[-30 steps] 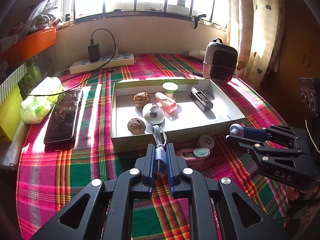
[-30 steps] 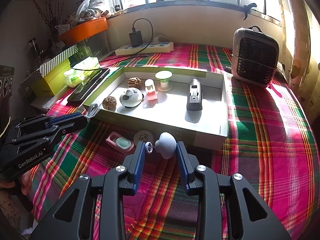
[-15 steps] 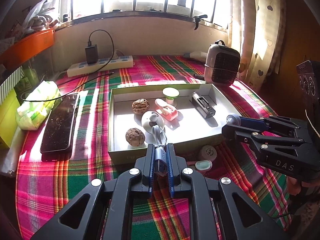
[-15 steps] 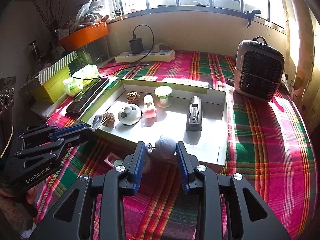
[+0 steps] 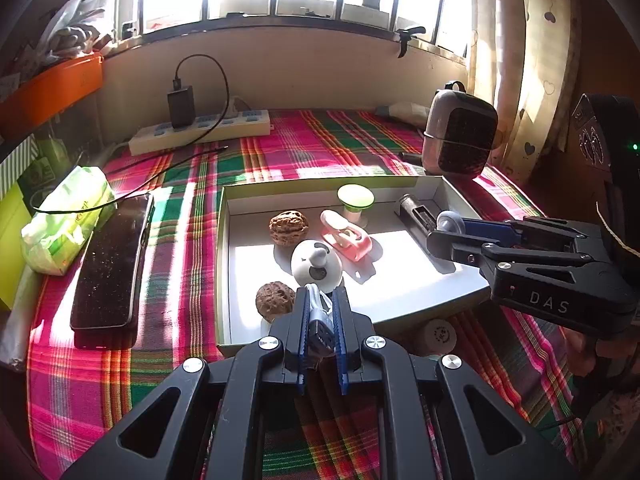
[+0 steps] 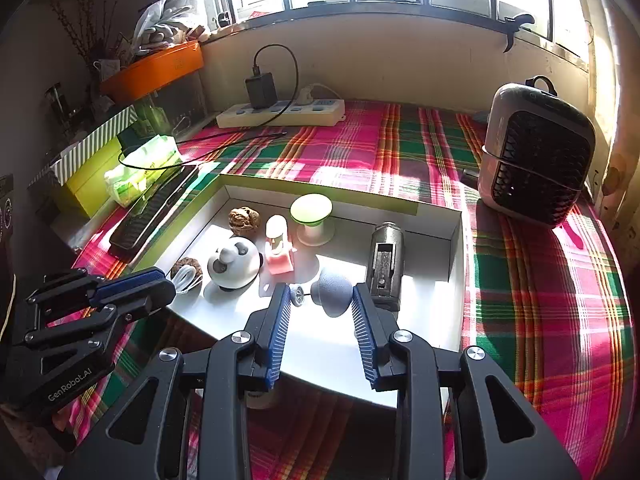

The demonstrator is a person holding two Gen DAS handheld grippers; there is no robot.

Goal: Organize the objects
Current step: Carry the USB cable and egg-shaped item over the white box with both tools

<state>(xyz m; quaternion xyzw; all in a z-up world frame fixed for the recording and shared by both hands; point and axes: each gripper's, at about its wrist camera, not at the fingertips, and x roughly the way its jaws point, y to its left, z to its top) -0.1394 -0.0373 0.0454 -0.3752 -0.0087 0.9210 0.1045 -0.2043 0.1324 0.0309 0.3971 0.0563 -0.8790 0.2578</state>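
Sunlit plaid cloth covers the desk point(image 5: 180, 240), and glare from the window cuts hard bright bands across everything on it.

Nearest in the left wrist view, the left tongs point(image 5: 320, 312) are clamped together on a coiled white cable point(image 5: 318, 304), which hangs just over the near edge of the open white box point(image 5: 224, 264). Its loops stick out past the tips right beside a walnut point(image 5: 276, 300) and a white panda-like dome point(image 5: 316, 264); I judge that a low or hasty release could snag a loop on either one or leave the cable draped over the box wall.

In the right wrist view, the right tongs point(image 6: 320, 300) are closed on a small grey mushroom-shaped piece point(image 6: 332, 292) with a little metal stud at its side. It is held over the box floor, just beside the dark cylinder point(image 6: 384, 264). The piece is rounded and gripped off-centre, so it may twist out, roll on landing, or knock the cylinder.

Farther in stand a pink clip-like item point(image 6: 278, 248), a second walnut point(image 6: 244, 218) and a pale green-topped stand point(image 6: 312, 216). The box is filling up, so free floor is tight.
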